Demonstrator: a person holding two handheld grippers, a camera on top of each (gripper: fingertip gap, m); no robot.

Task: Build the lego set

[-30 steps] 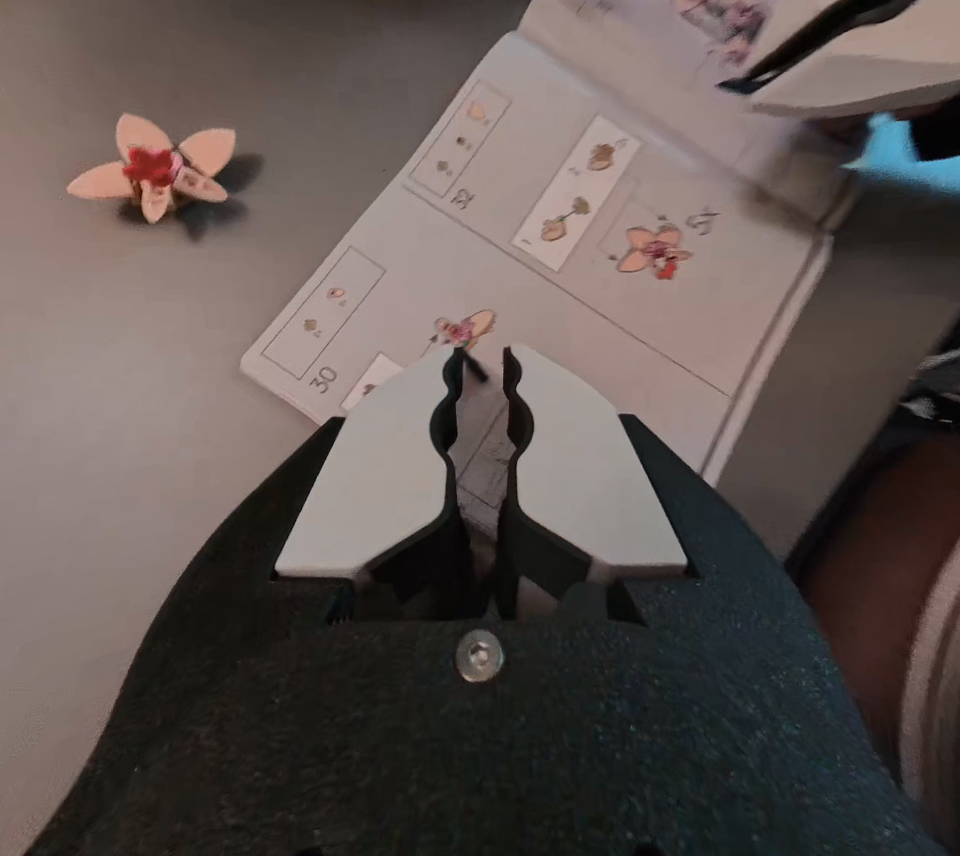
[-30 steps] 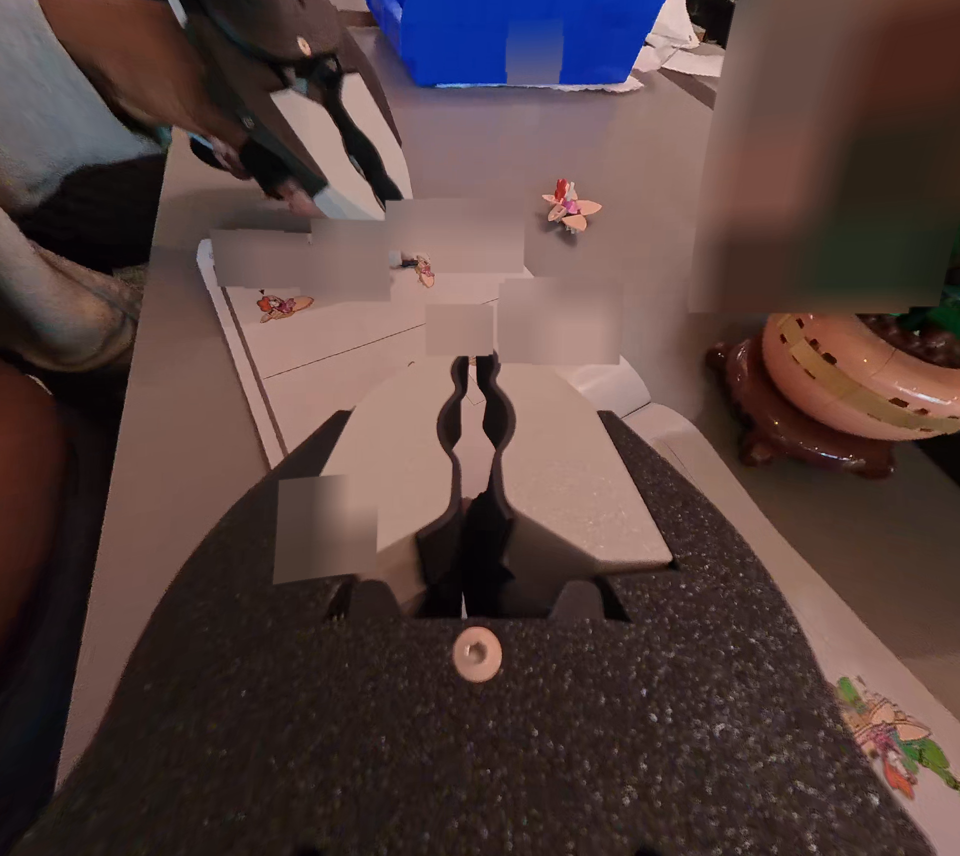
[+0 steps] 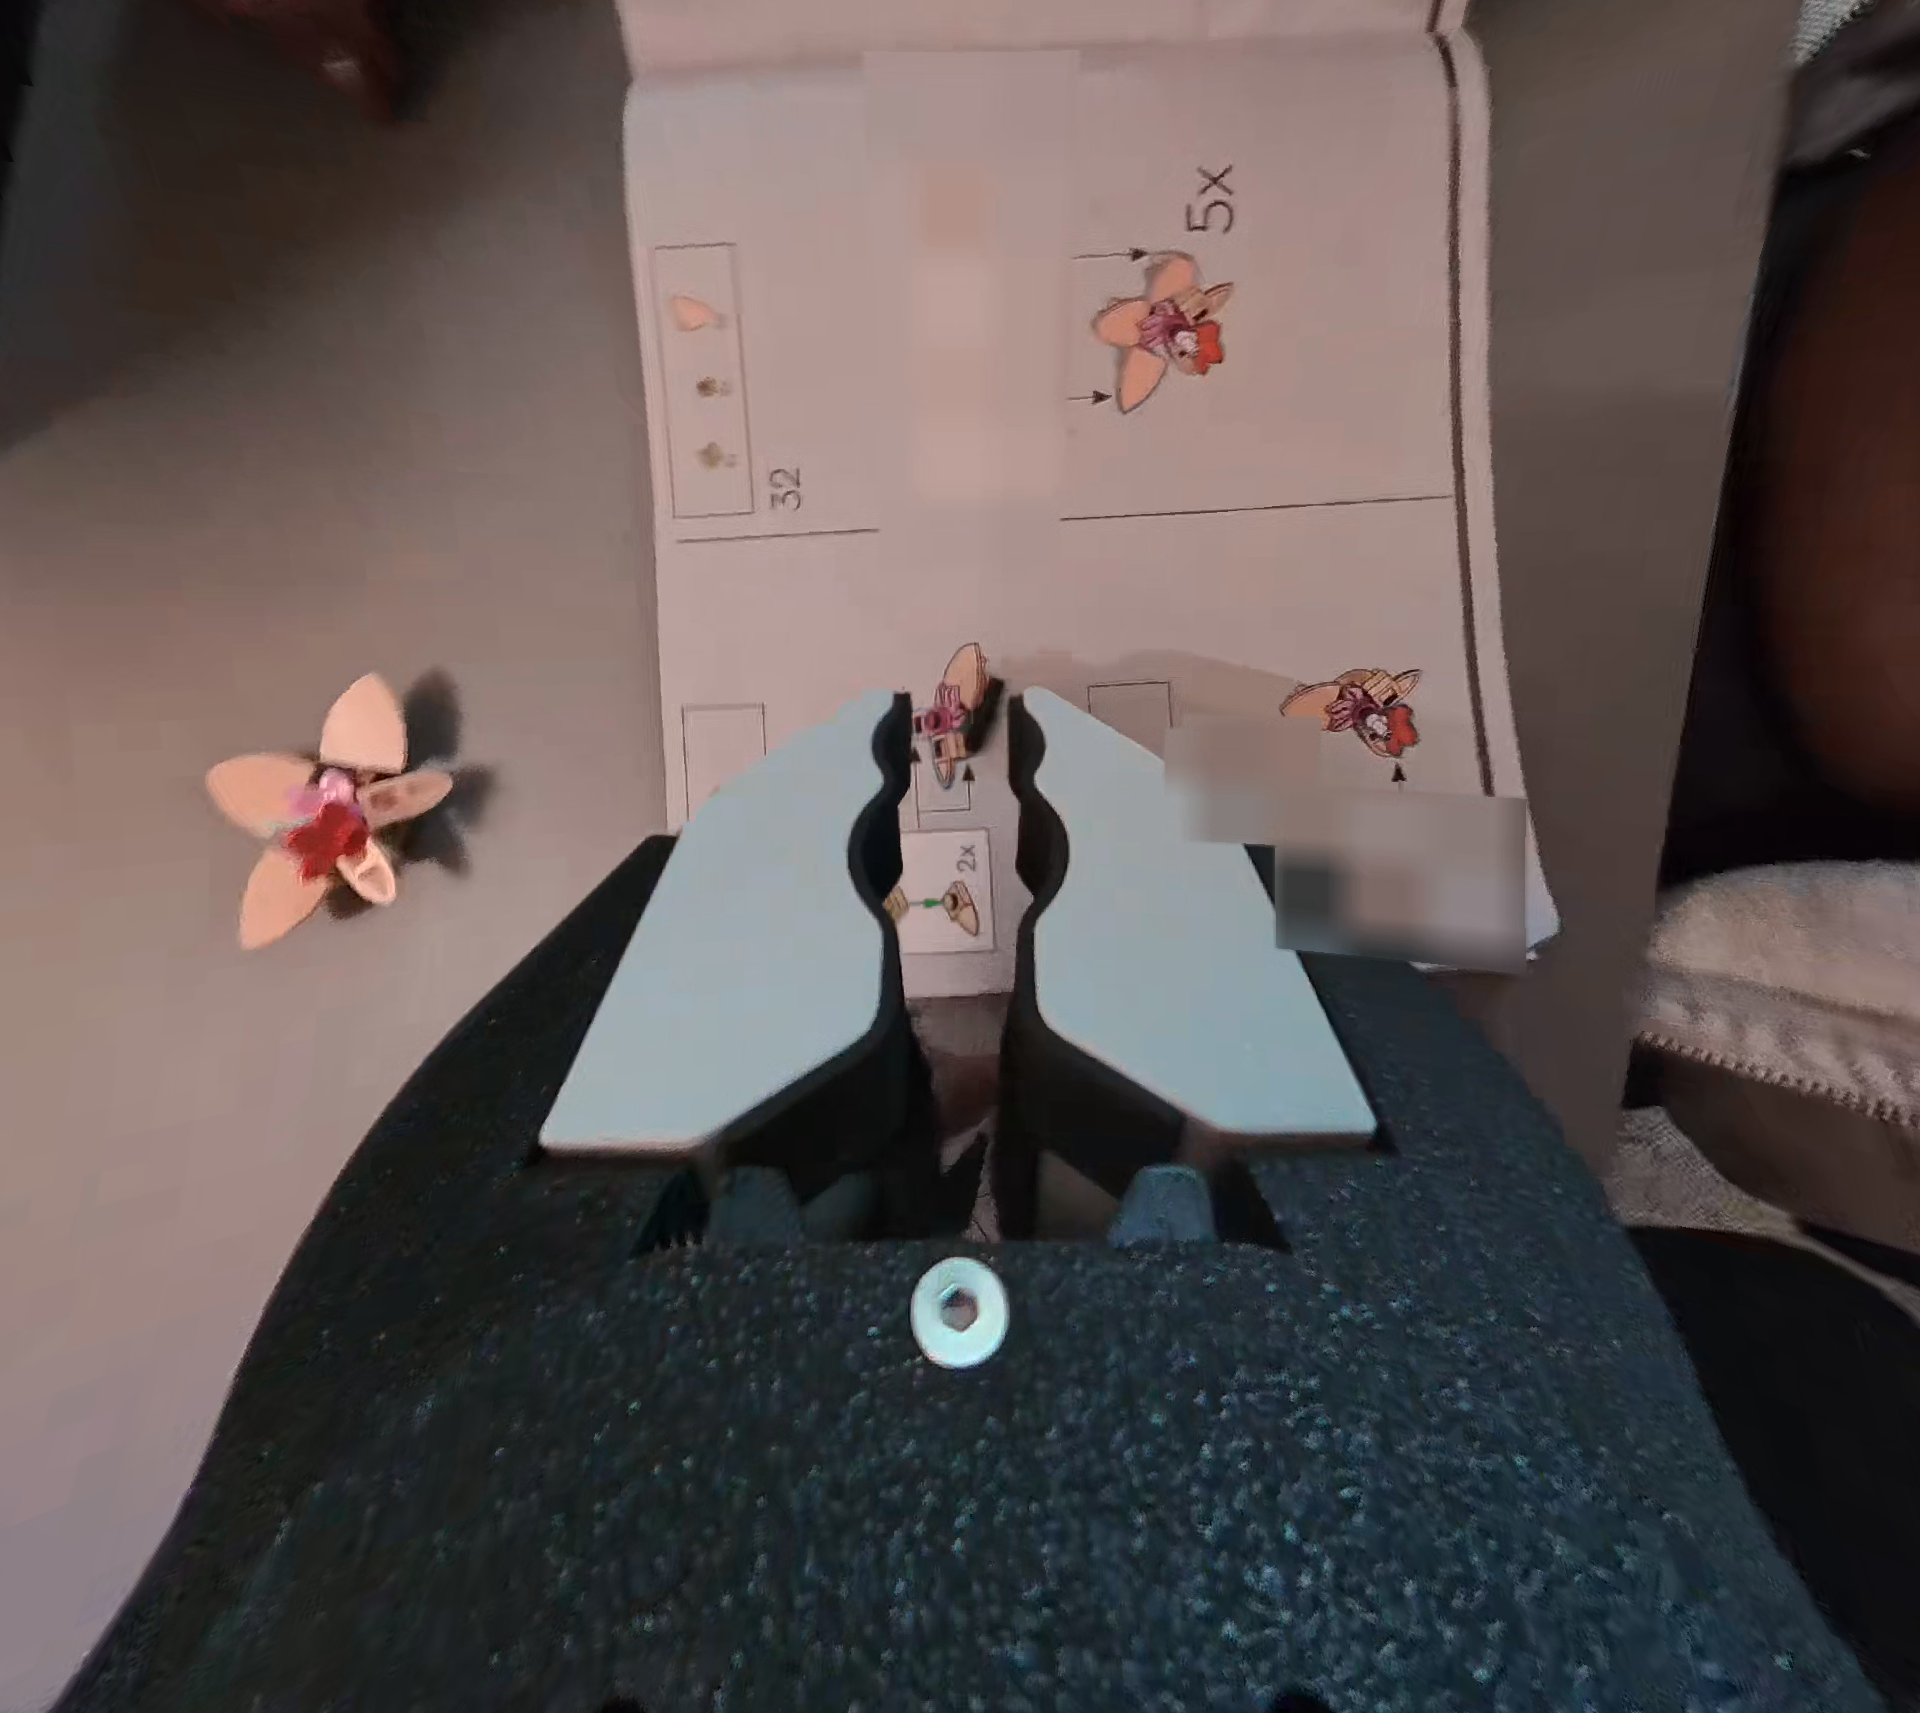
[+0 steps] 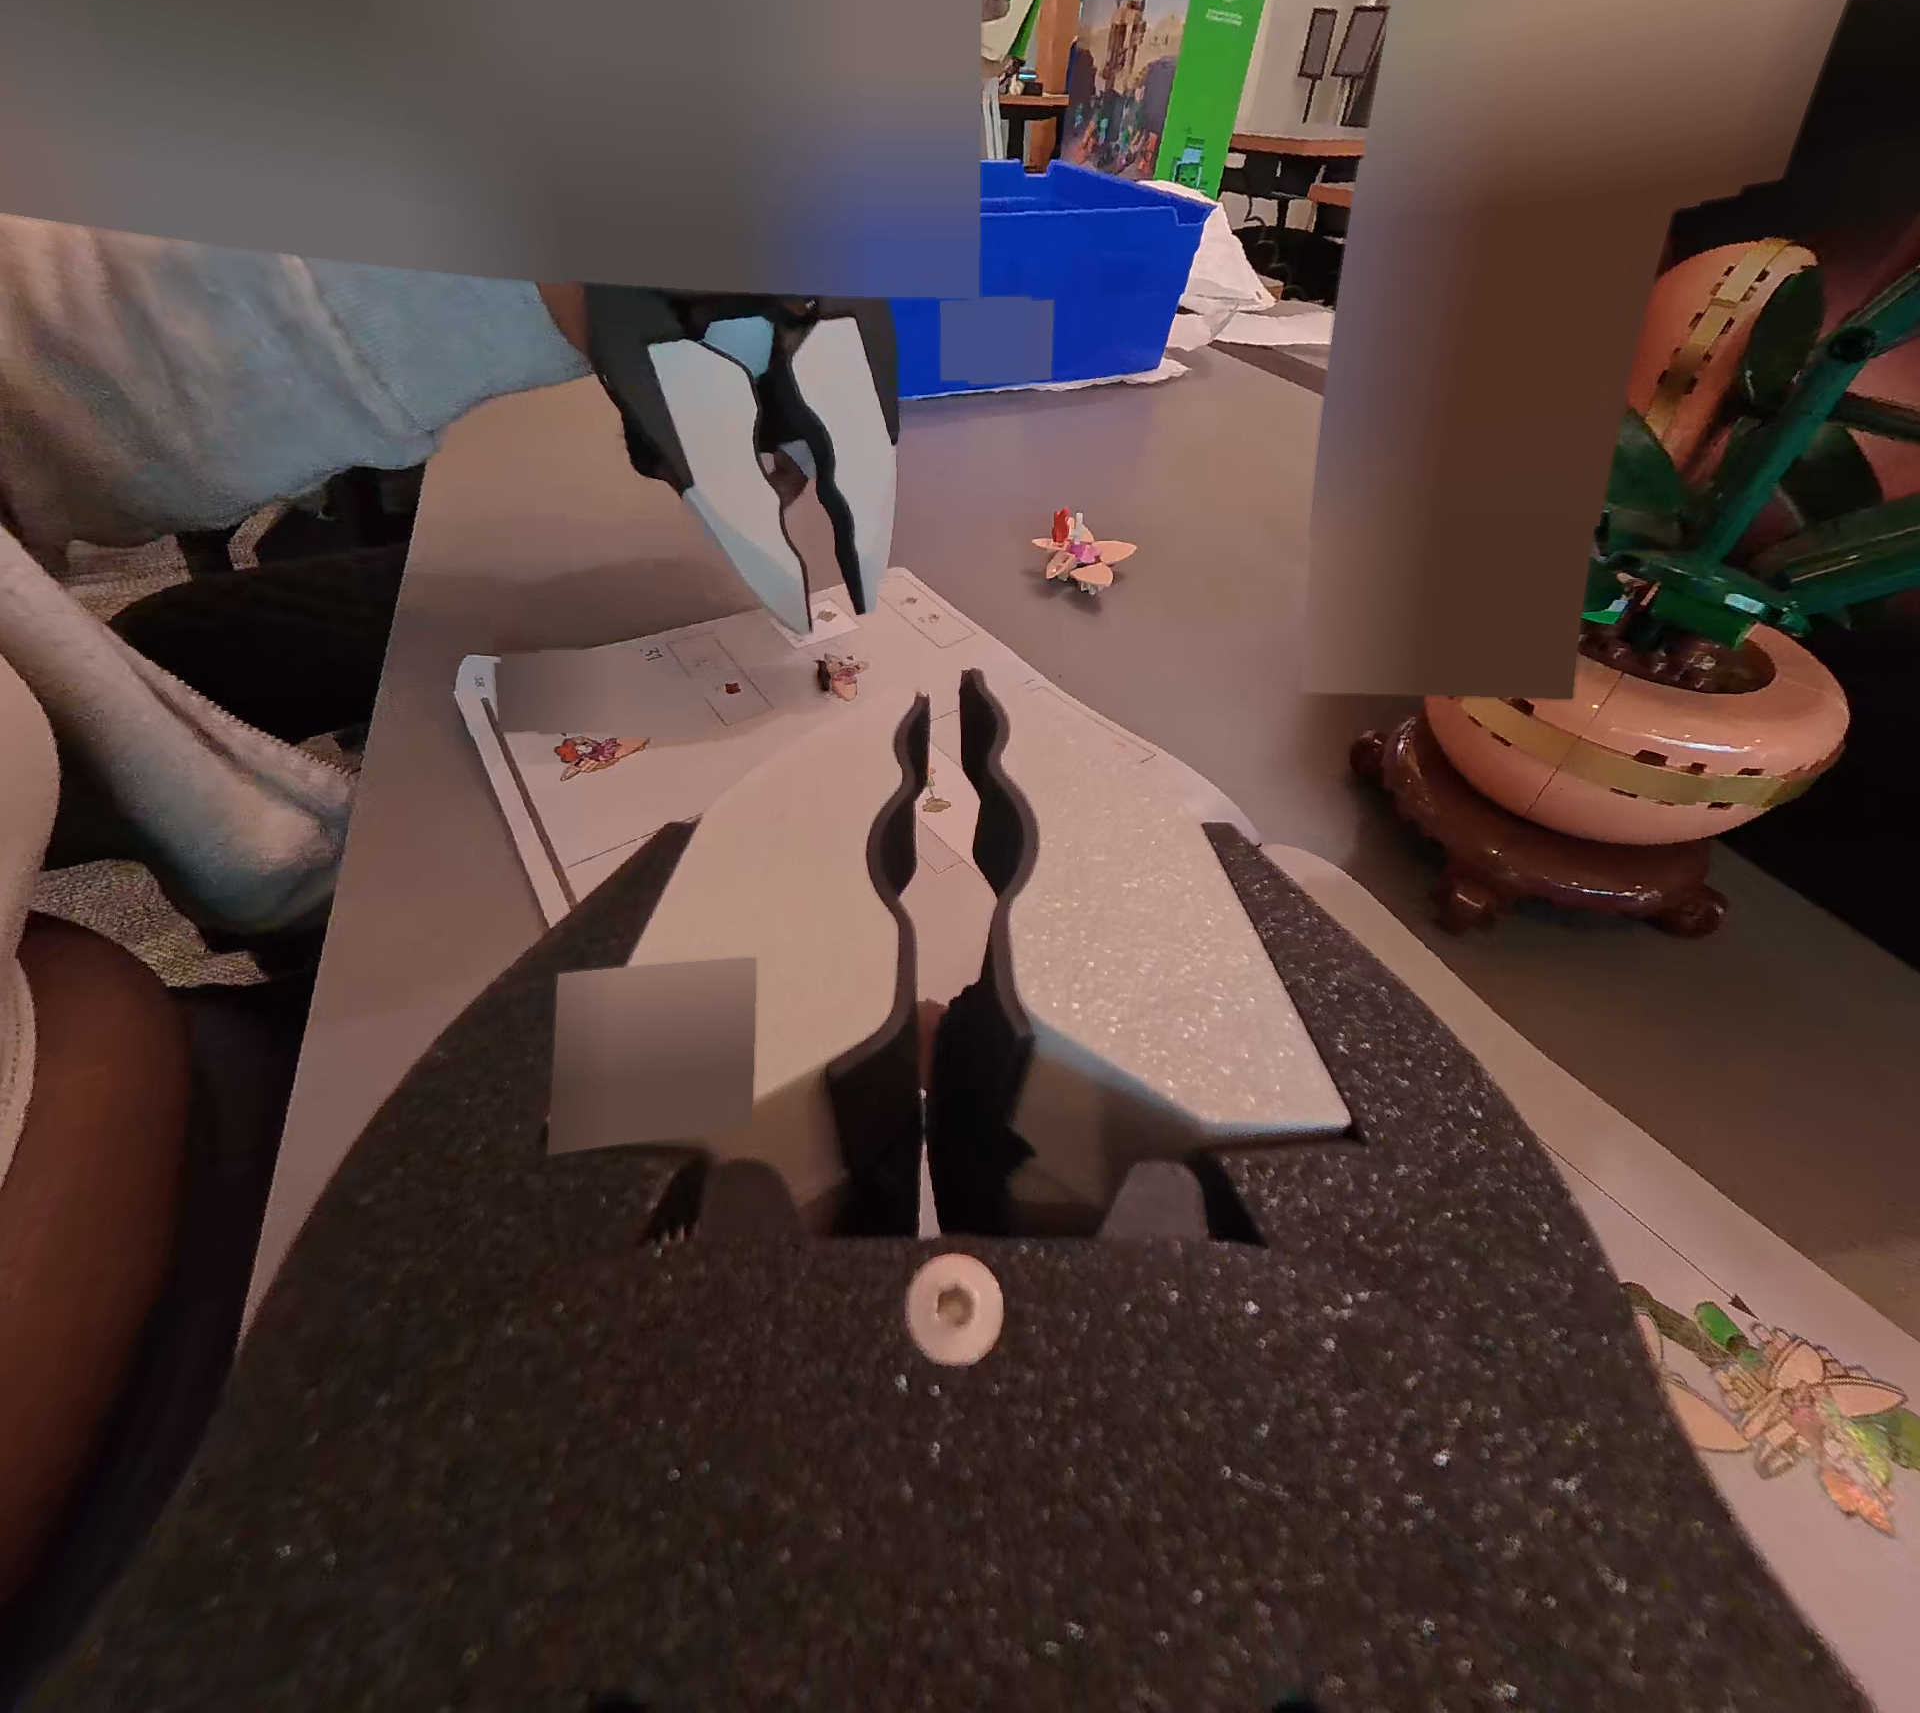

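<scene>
Grey patches blot parts of the booklet (image 3: 1195, 105). The pot (image 4: 1652, 759) loses its plant behind another patch, and the bin (image 4: 1091, 261) is half covered. The pot's base blurs at the left view's top edge.

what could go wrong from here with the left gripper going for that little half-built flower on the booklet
1. The small half-built pink flower lies on the open paper instruction booklet; the open left gripper might pinch the page too, or knock petals loose.
2. The finished cream-petalled flower sits loose on the grey table; a sweep may knock it.
</scene>
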